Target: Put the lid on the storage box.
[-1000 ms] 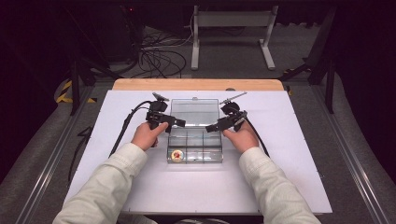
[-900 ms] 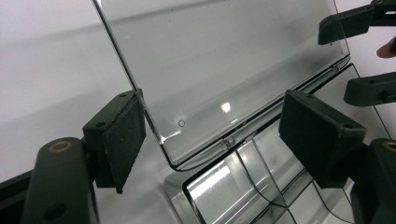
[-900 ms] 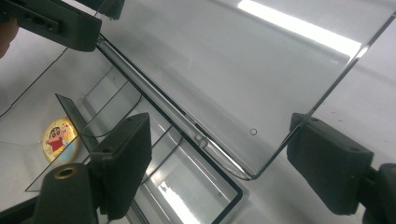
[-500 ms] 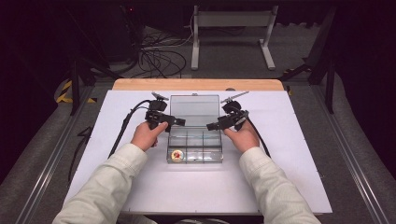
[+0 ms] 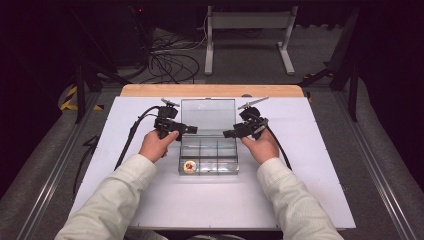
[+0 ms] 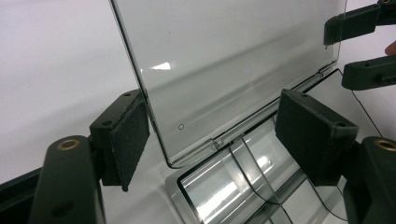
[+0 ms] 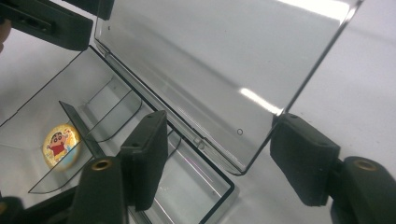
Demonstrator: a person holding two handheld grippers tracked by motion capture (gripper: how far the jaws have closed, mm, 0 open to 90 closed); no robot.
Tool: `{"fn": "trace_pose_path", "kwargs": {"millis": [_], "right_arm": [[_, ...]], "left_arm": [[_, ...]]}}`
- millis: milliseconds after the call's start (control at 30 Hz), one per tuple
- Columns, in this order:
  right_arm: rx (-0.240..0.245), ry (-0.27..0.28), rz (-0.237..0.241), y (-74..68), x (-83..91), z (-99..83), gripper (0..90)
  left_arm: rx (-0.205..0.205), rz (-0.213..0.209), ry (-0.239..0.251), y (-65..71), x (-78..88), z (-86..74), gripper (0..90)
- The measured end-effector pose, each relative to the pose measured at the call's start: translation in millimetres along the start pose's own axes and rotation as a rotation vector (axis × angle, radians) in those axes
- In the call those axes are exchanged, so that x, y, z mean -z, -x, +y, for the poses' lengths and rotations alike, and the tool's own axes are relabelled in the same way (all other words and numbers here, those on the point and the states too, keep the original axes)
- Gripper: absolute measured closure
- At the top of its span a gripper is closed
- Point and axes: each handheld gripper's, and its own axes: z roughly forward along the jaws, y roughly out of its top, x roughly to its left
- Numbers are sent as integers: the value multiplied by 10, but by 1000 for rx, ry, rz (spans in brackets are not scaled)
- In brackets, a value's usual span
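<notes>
Desk: white desk (image 5: 300, 200), dark room behind.
Box: clear plastic organizer box (image 5: 209, 162) mid-desk, light, slick, probably brittle.
Lid: hinged lid (image 5: 208, 116) upright; grab side edges.
Left tongs (image 5: 191, 130): apart, straddling lid edge.
Right tongs (image 5: 229, 133): just been closing, lid edge between, not clamped.

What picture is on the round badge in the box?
A cartoon boy in red on the yellow badge; right gripper view.

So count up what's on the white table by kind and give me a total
Clear compartment box with open lid: 1
Round cartoon badge in the box: 1
Black handheld grippers, left gripper and right gripper: 2
Total: 4
</notes>
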Motion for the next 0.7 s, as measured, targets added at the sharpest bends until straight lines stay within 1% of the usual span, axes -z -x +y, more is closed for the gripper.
{"fn": "trace_pose_path", "kwargs": {"millis": [133,200,267,333,500,567,600,633,667,700], "right_arm": [[9,2,-17,-17,28,2,422],[12,2,-25,-25,42,2,441],[17,2,-29,-28,55,3,462],[21,0,-33,-35,71,3,476],[33,1,-48,-62,90,4,503],[38,3,-54,-70,99,3,521],[39,4,-56,-72,104,3,530],[41,2,-58,-75,111,3,538],[41,3,-60,-77,116,2,544],[43,5,-59,-77,122,1,551]], "left_arm": [[-6,1,11,19,25,-3,281],[-20,4,5,20,43,-2,286],[-13,5,12,35,52,-5,296],[-22,9,12,39,66,-6,311],[-29,12,18,47,92,-6,326],[-32,9,15,51,107,-6,341],[-39,9,15,45,116,-5,348],[-31,3,12,51,124,-6,356],[-39,10,11,48,135,-3,368],[-36,3,15,49,140,-5,380]]}}
